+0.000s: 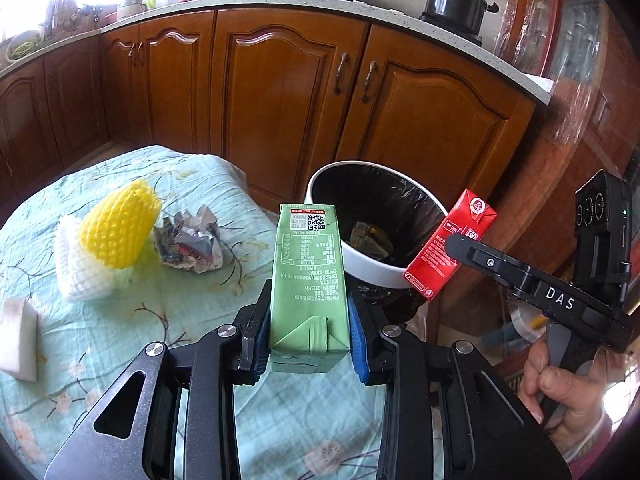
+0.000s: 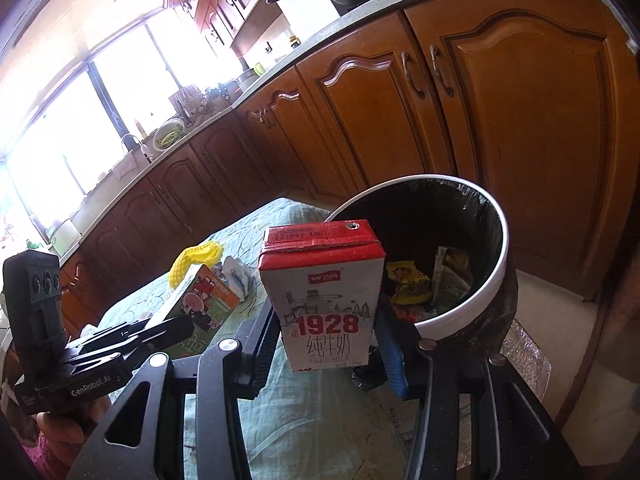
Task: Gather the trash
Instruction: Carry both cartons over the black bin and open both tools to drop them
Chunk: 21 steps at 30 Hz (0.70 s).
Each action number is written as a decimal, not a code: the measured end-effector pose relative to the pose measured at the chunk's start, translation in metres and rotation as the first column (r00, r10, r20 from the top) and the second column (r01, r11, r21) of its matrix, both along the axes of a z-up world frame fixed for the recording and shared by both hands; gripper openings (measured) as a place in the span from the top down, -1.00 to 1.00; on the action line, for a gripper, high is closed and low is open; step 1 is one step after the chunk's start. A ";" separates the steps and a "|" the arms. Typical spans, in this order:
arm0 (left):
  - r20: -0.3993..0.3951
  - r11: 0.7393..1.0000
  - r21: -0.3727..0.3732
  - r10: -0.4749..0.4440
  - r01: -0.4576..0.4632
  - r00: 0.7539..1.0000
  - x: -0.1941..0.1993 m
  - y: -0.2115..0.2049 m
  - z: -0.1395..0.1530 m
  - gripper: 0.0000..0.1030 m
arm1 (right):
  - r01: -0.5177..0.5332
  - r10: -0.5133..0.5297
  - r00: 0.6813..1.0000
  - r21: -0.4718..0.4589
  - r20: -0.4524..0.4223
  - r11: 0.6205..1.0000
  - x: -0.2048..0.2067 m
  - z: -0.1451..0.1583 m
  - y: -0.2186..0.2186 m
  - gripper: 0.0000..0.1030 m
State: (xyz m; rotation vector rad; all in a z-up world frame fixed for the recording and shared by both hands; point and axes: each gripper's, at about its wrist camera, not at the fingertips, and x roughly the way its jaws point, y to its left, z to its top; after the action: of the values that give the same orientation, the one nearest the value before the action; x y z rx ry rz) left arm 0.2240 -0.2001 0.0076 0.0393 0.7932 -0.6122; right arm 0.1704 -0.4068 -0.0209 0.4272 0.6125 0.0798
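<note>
Left gripper (image 1: 310,320) has its jaws clamped on a green carton (image 1: 308,280), blue pads pressed to both sides near its folded bottom end; carton stands roughly upright, matte green, printed table and QR code on the face toward the camera, text upside down, glued flap triangle visible at the near end. From the right wrist view its other face shows a cartoon print with orange. It is held above the counter's near edge, just beside the bin (image 1: 376,268). Right gripper (image 2: 332,344) has its jaws closed on a red carton (image 2: 326,300): red top with a punched straw hole, grey-white front with a skyline drawing, red "1928", Chinese characters and "PURE MILK". In the left wrist view the red carton (image 1: 450,244) is tilted, red side panel with white print, held at the bin's rim on its right side, right gripper (image 1: 460,246) reaching in from the right. Bin is round, white rim, black liner, already holding yellow and greenish wrappers at the bottom; it sits beside the counter (image 1: 120,320), in front of brown cabinet doors. Counter is covered by a light teal floral cloth. Still lying on it, well apart from the bin: a yellow foam net (image 1: 118,226) resting on a white foam net (image 1: 76,272), a crumpled silvery paper ball (image 1: 188,242) just beside them, and a white block (image 1: 18,338) at the left edge.
</note>
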 end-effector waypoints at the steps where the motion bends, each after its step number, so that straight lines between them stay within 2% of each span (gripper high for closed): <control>1: 0.002 1.000 0.002 -0.010 0.010 1.000 0.003 -0.006 0.001 0.41 | 0.008 -0.008 1.000 -0.003 0.001 1.000 0.002 0.001 -0.005 0.09; 11: -0.031 0.996 0.011 -0.093 0.093 0.995 0.034 -0.060 0.006 0.41 | 0.072 -0.073 0.997 -0.022 -0.027 0.997 0.024 0.004 -0.045 0.09; 21: -0.063 0.990 0.071 -0.118 0.122 0.991 0.062 -0.099 -0.007 0.41 | 0.077 -0.080 0.992 -0.037 -0.095 0.996 0.046 -0.007 -0.059 0.09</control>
State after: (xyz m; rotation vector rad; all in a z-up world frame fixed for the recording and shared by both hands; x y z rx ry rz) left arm 0.2857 -0.2996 0.0010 0.1386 0.8754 -0.7004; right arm 0.2168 -0.4657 -0.0280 0.4243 0.6906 -0.0261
